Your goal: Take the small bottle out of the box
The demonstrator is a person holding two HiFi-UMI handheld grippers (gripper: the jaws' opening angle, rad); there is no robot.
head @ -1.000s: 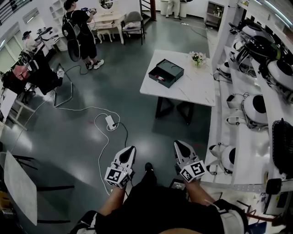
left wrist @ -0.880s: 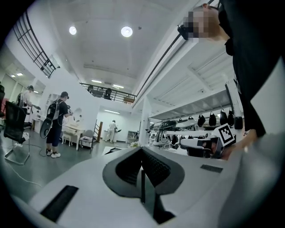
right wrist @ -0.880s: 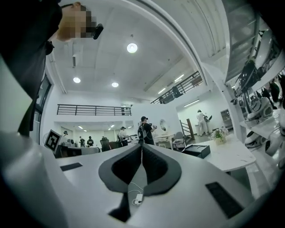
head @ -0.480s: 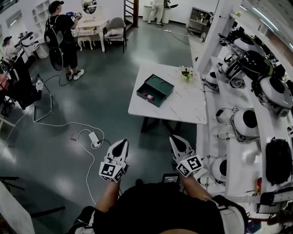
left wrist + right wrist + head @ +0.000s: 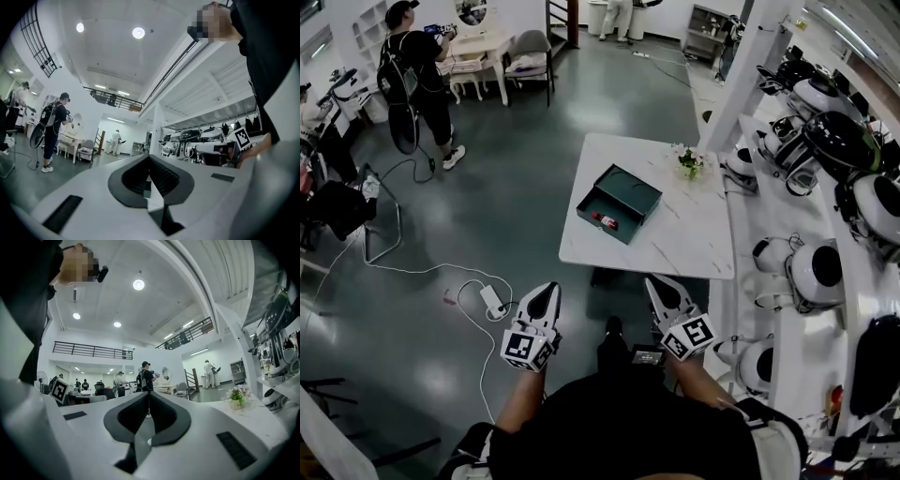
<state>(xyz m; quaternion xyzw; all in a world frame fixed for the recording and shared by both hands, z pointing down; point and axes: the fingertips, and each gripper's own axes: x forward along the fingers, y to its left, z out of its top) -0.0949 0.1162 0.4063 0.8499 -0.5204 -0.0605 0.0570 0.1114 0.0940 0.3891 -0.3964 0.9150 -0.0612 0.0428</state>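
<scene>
Both claws are held low, close to the person's body, side by side with a gap between them. The left claw (image 5: 547,290) is white with dark pads. Its two jaws are pressed together and nothing is between them. The right claw (image 5: 659,281) looks the same, with its jaws together and nothing in them. Each one has a cube with black and white squares at its back end. Both point forward, toward the table.

Under the claws is a shiny dark grey floor (image 5: 516,197). A thin white cable (image 5: 403,269) snakes over it to a white plug block (image 5: 494,300), just left of the left claw.

A bit further on stands a white table with a stone-look top (image 5: 694,239). A flat dark green box (image 5: 630,192) lies open on its left side. The small bottle with a red middle (image 5: 606,221) lies on its side inside the box, near the front-left edge. It is well apart from both claws. A little pot of white flowers (image 5: 689,161) stands at the far side of the table, apart from the box.

To the right run long white shelves (image 5: 802,342) full of round white and black machines.

Far off at the left, a person in black clothes (image 5: 417,75) stands near a small white desk (image 5: 483,47) and a grey chair (image 5: 530,61).
</scene>
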